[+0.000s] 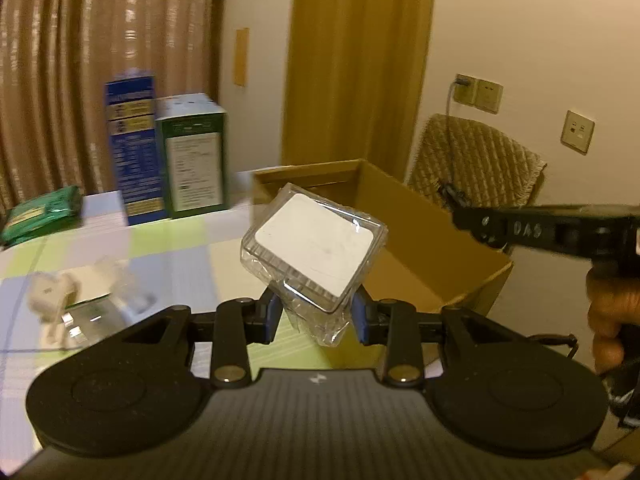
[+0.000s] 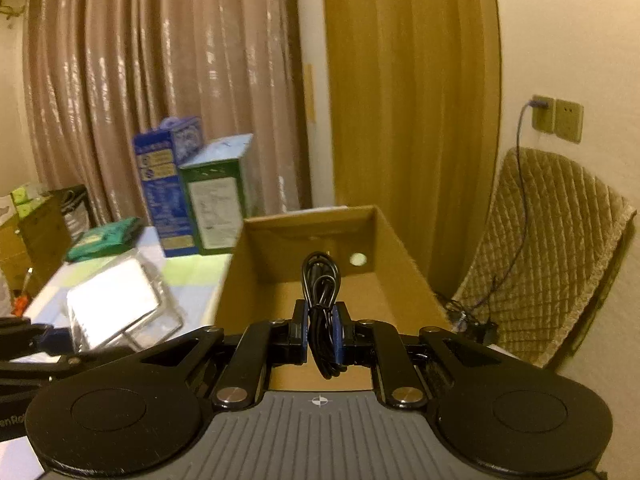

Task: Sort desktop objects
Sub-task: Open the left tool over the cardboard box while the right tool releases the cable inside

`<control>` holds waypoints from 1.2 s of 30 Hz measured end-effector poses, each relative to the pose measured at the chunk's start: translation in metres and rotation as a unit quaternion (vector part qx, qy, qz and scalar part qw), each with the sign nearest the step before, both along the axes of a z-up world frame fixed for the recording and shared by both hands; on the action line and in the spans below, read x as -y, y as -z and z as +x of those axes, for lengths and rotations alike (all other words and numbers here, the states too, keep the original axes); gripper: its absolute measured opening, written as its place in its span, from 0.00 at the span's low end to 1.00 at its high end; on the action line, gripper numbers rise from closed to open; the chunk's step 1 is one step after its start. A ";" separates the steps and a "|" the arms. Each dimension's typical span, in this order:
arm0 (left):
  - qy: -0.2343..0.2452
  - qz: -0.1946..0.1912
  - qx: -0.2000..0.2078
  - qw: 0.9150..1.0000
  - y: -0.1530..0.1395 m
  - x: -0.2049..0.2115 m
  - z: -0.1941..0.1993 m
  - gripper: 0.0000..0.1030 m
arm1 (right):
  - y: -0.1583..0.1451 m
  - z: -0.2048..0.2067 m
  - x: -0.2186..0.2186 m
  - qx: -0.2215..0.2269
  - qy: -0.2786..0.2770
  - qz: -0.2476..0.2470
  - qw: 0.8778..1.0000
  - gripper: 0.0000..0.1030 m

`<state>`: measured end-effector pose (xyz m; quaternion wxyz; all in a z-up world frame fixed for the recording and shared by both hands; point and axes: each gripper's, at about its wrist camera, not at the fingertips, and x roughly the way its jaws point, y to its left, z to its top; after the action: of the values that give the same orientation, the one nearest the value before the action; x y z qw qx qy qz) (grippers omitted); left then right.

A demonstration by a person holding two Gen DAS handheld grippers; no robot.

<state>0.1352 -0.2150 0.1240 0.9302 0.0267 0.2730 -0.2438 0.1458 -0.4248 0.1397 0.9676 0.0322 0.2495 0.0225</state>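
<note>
**Both claws loaded, cardboard box ahead**

Left gripper point(image 1: 316, 316) has its blue pads clamped on the lower part of a clear plastic case point(image 1: 314, 248) with a white card inside; the case stands tilted above the jaws, wrapped in loose film. Right gripper point(image 2: 322, 332) is pinched tight on a coiled black cable point(image 2: 322, 300), whose loops rise above and hang below the pads.

Ahead of both claws sits the open cardboard box point(image 2: 404, 256), directly in front of the right claw and ahead to the right of the left one. My reading is that both items are bound for it.

To do this well, carry each claw over the rim before letting go, since the case's film looks slippery and could slide. Lower the cable so its hanging loop clears the near wall. Release one side at a time, because the two claws are close together. Beyond the left claw, on the checked tablecloth point(image 1: 168, 240), small pale items point(image 1: 52, 304) wait, blurred.
</note>
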 end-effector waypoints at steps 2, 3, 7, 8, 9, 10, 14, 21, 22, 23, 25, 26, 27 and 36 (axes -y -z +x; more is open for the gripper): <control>0.012 0.001 -0.004 1.000 0.004 0.019 0.012 0.29 | 0.006 0.007 0.012 -0.005 0.004 -0.001 1.000 0.08; 0.016 0.003 -0.005 1.000 0.005 0.026 0.017 0.29 | 0.009 0.008 0.018 -0.006 0.006 -0.001 1.000 0.08; 0.038 0.004 -0.013 0.999 0.015 0.051 0.039 0.29 | 0.020 0.016 0.034 -0.015 0.013 0.003 1.000 0.08; 0.044 0.004 -0.015 0.999 0.018 0.056 0.044 0.30 | 0.022 0.017 0.037 -0.017 0.015 0.004 1.000 0.08; 0.049 0.006 -0.018 0.999 0.022 0.062 0.049 0.30 | 0.025 0.020 0.039 -0.019 0.016 0.006 1.000 0.08; 0.055 0.009 -0.021 0.998 0.025 0.065 0.052 0.30 | 0.028 0.021 0.042 -0.021 0.017 0.007 1.000 0.08; 0.067 0.016 -0.034 0.997 0.038 0.074 0.062 0.35 | 0.037 0.027 0.047 -0.028 0.016 0.008 0.999 0.08; 0.058 0.014 -0.009 0.998 0.033 0.061 0.056 0.35 | 0.045 0.030 0.045 -0.026 0.006 0.013 1.000 0.09; 0.057 0.015 -0.005 0.998 0.032 0.058 0.054 0.35 | 0.044 0.029 0.044 -0.019 0.001 0.019 1.000 0.09; 0.055 0.016 -0.002 0.998 0.030 0.055 0.053 0.35 | 0.043 0.029 0.043 -0.014 -0.005 0.022 1.000 0.12; 0.051 0.015 0.005 0.999 0.027 0.047 0.050 0.36 | 0.039 0.028 0.041 -0.004 -0.004 0.021 1.000 0.25; 0.048 0.015 0.007 0.999 0.026 0.043 0.048 0.39 | 0.036 0.027 0.041 0.000 -0.002 0.021 1.000 0.35; 0.046 0.016 0.009 0.999 0.024 0.039 0.047 0.40 | 0.034 0.026 0.042 0.003 0.001 0.026 1.000 0.38; 0.008 0.020 0.031 0.999 0.009 -0.017 0.025 0.58 | 0.006 0.008 0.026 0.023 -0.006 0.053 0.998 0.42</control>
<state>0.1603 -0.1981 0.1149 0.9357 0.0553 0.2483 -0.2443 0.1534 -0.4508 0.1335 0.9697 0.0818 0.2261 0.0427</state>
